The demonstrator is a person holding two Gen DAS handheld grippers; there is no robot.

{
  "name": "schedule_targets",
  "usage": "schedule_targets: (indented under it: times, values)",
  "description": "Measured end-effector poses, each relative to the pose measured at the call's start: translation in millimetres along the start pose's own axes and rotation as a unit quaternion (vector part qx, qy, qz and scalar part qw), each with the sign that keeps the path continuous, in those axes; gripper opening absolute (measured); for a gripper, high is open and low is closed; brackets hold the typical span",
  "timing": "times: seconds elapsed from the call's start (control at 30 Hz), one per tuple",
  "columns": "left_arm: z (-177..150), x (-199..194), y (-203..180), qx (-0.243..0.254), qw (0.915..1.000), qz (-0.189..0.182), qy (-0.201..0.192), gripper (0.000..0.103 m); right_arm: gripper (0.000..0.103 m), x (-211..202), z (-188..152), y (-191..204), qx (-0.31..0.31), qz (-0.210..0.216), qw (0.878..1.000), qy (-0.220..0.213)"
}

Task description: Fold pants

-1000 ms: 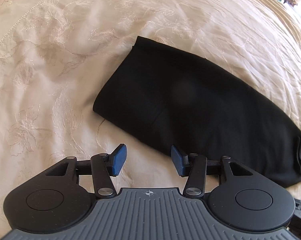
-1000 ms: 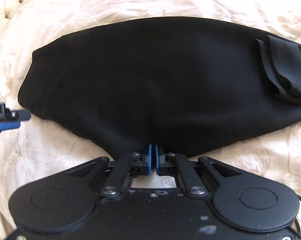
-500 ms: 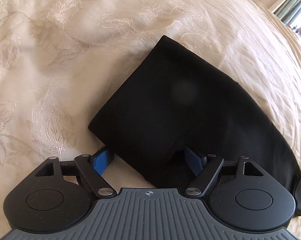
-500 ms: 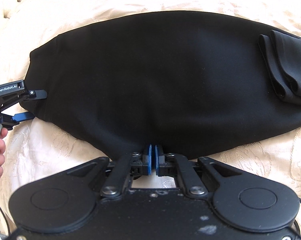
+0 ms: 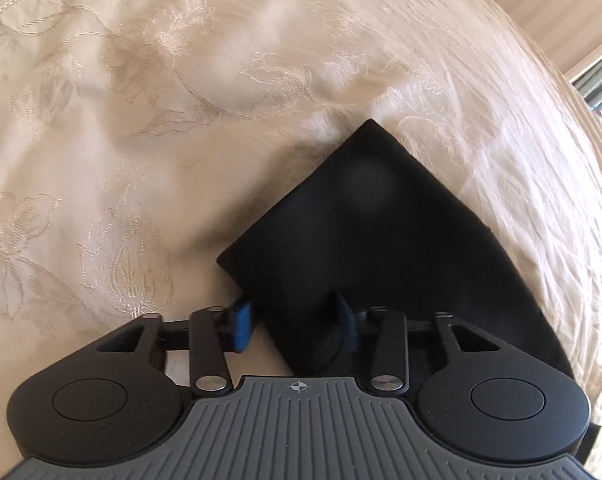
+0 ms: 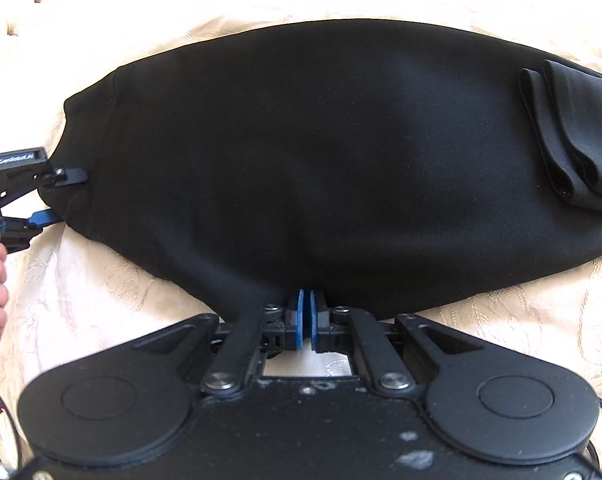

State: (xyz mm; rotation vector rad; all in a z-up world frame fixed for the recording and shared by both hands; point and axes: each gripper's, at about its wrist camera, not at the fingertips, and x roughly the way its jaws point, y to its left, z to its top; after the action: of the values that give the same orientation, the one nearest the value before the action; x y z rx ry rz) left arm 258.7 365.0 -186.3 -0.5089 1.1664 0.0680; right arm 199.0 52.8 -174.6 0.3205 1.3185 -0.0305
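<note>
Already halved, black pants (image 6: 341, 152) flat on bedspread (image 5: 181, 140), cuffs (image 6: 573, 132) stacked.

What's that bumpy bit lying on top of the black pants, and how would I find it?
Start at the cream flowered bedspread, then the wide black pants spread across it. Look to their far right end: the folded-over black leg ends lie on top. Unlike the smooth cloth around them, they show two rounded, layered edges.

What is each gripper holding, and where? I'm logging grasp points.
The right gripper pinches the black pants' near long edge. The left gripper straddles their end corner, open.
</note>
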Motion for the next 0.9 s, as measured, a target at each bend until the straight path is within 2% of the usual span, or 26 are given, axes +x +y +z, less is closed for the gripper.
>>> schedule_targets:
  times: [0.07,0.17,0.27,0.5,0.6,0.7,0.77,0.83,0.9]
  values:
    - [1,-12,1,0.007,0.9999,-0.010,-0.010,0.022,0.004,0,-1,1,-0.003,0.000,1.000,-0.001]
    - [-2,-33,-18,0.072,0.9966,-0.004,-0.038,0.016,0.004,0,-2,3,-0.008,-0.001,1.000,-0.002]
    - [2,-48,-41,0.122,0.9901,-0.003,-0.069,0.014,0.004,0,-4,7,-0.013,-0.004,1.000,-0.005]
    - [-9,-96,-100,0.177,0.9744,-0.040,-0.133,0.011,0.003,0,-13,12,-0.032,-0.006,0.999,-0.021]
    - [-27,-113,-139,0.215,0.9620,-0.051,-0.160,0.011,0.003,-1,-16,11,-0.041,0.005,0.999,-0.028]
    - [-50,-130,-179,0.259,0.9469,-0.055,-0.183,0.011,0.004,-14,-15,-1,-0.036,0.042,0.998,-0.030]
    - [-67,-139,-209,0.285,0.9358,-0.067,-0.196,0.011,0.009,-34,-16,-13,-0.024,0.064,0.996,-0.056]
    - [-89,-145,-237,0.317,0.9225,-0.070,-0.208,0.011,0.010,-55,-15,-29,-0.014,0.084,0.993,-0.079]
    - [-110,-145,-264,0.339,0.9127,-0.079,-0.213,0.011,0.011,-74,-16,-49,-0.008,0.096,0.991,-0.094]
